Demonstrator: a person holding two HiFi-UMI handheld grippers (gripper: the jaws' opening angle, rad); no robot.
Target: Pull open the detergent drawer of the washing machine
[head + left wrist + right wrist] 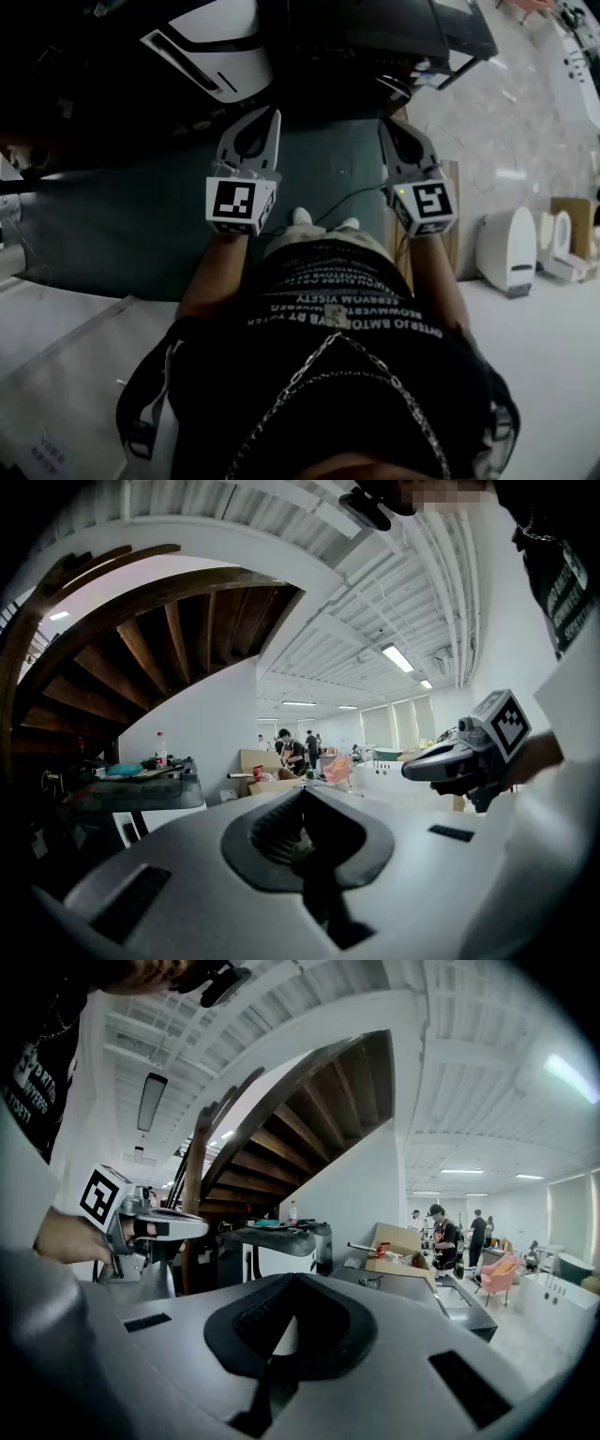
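Both my tools are held out ahead of me, roughly level, side by side and well apart. Left tool (265,117) is closed, jaws pressed together, nothing in them. Right tool (389,129) has its jaws together too, also empty. Each carries its marker cube (239,204) at the hand end. A white rounded appliance (220,52) with a dark slot sits just past the left tool's tip, not touched. It could be the washing machine, can't tell, and the detergent drawer can't be made out in any view. The gripper views look out over a big room: wooden staircase (281,1119) overhead, a dark table (141,785) with a bottle (161,747) on it, a cardboard box (398,1241), people (441,1232) standing far back
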